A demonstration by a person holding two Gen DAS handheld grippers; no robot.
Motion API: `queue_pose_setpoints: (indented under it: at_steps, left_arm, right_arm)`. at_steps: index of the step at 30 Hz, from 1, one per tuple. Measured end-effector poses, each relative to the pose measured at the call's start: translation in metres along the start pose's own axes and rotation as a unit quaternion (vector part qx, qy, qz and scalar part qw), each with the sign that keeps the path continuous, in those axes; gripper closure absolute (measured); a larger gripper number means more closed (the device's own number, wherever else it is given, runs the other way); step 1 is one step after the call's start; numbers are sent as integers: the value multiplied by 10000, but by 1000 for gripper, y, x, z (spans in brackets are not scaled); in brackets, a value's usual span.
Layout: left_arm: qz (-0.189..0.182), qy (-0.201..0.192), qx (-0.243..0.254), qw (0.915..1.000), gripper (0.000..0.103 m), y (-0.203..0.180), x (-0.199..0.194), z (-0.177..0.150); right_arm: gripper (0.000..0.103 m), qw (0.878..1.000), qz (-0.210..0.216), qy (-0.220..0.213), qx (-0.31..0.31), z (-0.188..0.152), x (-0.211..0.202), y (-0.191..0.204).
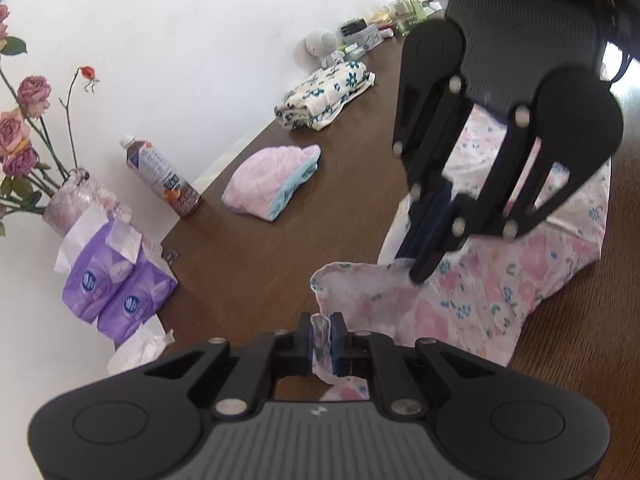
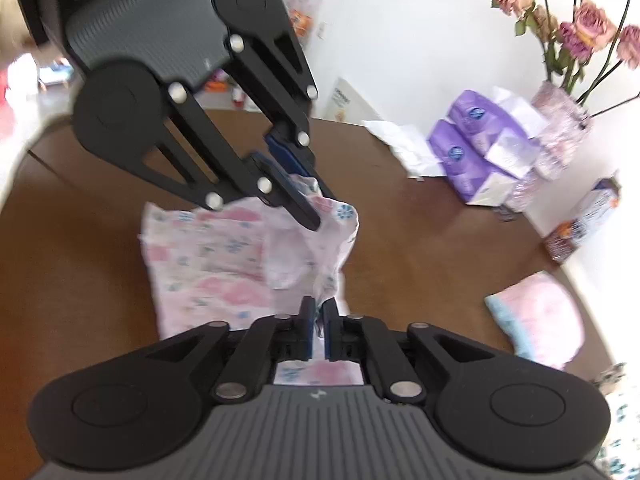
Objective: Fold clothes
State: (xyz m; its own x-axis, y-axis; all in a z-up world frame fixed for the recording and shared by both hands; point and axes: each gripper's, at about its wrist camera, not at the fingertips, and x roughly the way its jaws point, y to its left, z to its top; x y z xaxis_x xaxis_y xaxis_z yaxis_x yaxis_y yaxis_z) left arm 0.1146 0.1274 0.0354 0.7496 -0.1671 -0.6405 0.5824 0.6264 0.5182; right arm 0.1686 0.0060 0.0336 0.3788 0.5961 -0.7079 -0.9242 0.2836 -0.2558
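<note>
We see our left tool [image 1: 325, 338] and right tool [image 2: 319, 330] both clamped on the floral garment [image 1: 480, 280], only the left view showing the folded blue-flowered cloth [image 1: 324, 94] along the worktop's [image 1: 248, 248] wall edge.

The cloth I am folding [image 1: 480, 292] is thin and white with pink flowers and little blue ones. It lies crumpled on the brown table [image 1: 256, 256]. One edge is lifted up and pinched, and the rest lies flat.
</note>
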Motion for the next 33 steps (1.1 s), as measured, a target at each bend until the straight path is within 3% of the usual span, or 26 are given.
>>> queue_pose_setpoints:
  at_steps: [4,8,9,12,15,19,22,24,25,29,33]
  left_arm:
    - [-2,55,74,10000,92,-12,2,-13]
    - [-52,122,83,9999,89,-17,0,-19]
    - [-95,103,-20,9999,85,-15,-4,-19]
    - [-209,-128,-525,9983,73,-3,-21,-15]
    - [-443,-472,-1209,9906,64,14,-36,-9]
    - [-646,-527,-1960,9770,64,29,-29,3]
    - [-655,-265,-2147,9741,66,30,-10,6]
    - [-760,-2,-2267,9710,80,29,5,4]
    - [-808,123,-2321,9692,81,29,12,2]
    - [-860,385,-2464,9646,81,22,30,-12]
    - [-833,304,-2586,9619,82,21,32,-16]
  right_arm:
    - [97,9954,423,-250,826,-5,-15,-19]
    - [96,9771,833,-549,1880,-11,-29,-45]
    - [96,9718,885,-583,2106,-14,-30,-52]
    - [96,9762,582,-345,2062,-17,-20,-52]
    - [96,9779,515,-153,2021,-21,-8,-47]
    - [96,9788,553,73,1970,-27,10,-39]
    - [92,9788,554,69,1971,-29,15,-34]
    - [91,9782,508,38,2014,-32,11,-34]
    - [91,9776,472,18,2053,-34,7,-34]
    - [91,9748,326,-63,2206,-44,-8,-37]
    - [85,9715,181,-143,2359,-54,-24,-39]
